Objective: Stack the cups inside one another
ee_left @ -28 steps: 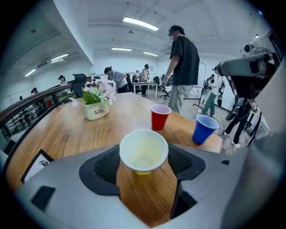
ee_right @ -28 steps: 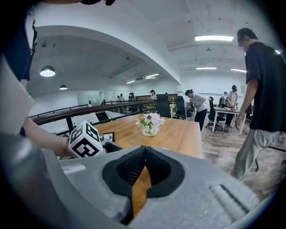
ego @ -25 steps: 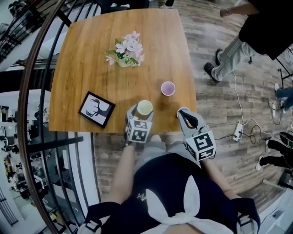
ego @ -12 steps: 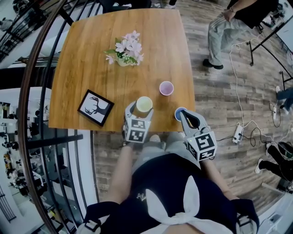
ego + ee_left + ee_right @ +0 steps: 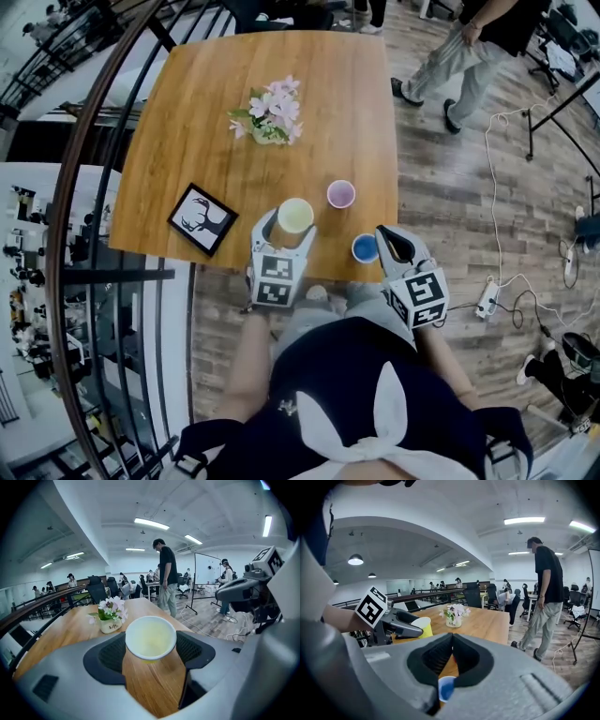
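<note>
A yellow cup (image 5: 295,215) sits between the jaws of my left gripper (image 5: 289,229), which is shut on it near the table's front edge. In the left gripper view the cup's (image 5: 151,637) white inside fills the gap between both pads. A purple cup (image 5: 341,194) stands alone a little farther back and to the right. A blue cup (image 5: 365,248) stands at the front edge, just left of my right gripper (image 5: 385,234). The right gripper's jaws meet at the tips, with nothing between them. In the right gripper view the blue cup (image 5: 446,688) shows low, under the jaws.
On the wooden table (image 5: 187,122) a small pot of pink flowers (image 5: 270,114) stands at the back and a framed deer picture (image 5: 202,219) lies front left. A dark railing (image 5: 84,234) runs along the left. A person (image 5: 469,47) walks at the far right, and cables and a power strip (image 5: 487,298) lie on the floor.
My right gripper drew back to the right, uncovering the blue cup it hid before. The left gripper kept its hold and carried the yellow cup slightly away from the front edge. The person walked on.
</note>
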The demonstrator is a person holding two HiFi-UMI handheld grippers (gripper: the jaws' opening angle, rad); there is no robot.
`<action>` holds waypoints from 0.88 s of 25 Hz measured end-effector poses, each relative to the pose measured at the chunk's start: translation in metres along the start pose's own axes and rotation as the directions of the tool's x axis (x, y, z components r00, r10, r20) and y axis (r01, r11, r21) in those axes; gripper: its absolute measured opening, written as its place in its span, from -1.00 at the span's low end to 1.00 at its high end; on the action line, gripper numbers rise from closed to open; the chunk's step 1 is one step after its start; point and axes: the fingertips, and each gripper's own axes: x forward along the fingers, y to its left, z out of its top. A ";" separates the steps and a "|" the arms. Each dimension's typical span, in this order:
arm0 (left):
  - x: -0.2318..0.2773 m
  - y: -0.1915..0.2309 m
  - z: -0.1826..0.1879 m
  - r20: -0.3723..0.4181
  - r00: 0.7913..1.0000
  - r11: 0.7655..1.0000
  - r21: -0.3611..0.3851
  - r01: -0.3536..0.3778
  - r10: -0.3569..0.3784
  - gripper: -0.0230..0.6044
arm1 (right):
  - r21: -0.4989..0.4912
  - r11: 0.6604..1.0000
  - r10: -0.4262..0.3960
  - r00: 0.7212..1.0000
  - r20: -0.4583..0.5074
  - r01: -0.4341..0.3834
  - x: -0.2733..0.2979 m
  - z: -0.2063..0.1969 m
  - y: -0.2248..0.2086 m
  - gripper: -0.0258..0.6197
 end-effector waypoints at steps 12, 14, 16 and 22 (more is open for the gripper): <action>-0.044 -0.023 0.041 0.089 0.994 0.997 -0.028 -0.066 0.068 0.19 | -0.020 0.998 0.064 0.998 -0.005 -0.064 -0.014 -0.002 -0.018 -0.92; -0.045 -0.026 0.042 0.085 0.994 0.997 -0.028 -0.070 0.072 0.19 | -0.015 0.997 0.069 0.998 -0.004 -0.070 -0.016 -0.002 -0.020 -0.92; -0.043 -0.030 0.043 0.081 0.994 0.997 -0.025 -0.070 0.072 0.19 | -0.009 0.998 0.068 0.998 -0.004 -0.068 -0.019 -0.003 -0.024 -0.92; -0.034 -0.038 0.053 0.079 0.995 0.999 -0.011 -0.052 0.053 0.19 | 0.000 0.999 0.054 0.999 -0.003 -0.054 -0.028 -0.005 -0.035 -0.92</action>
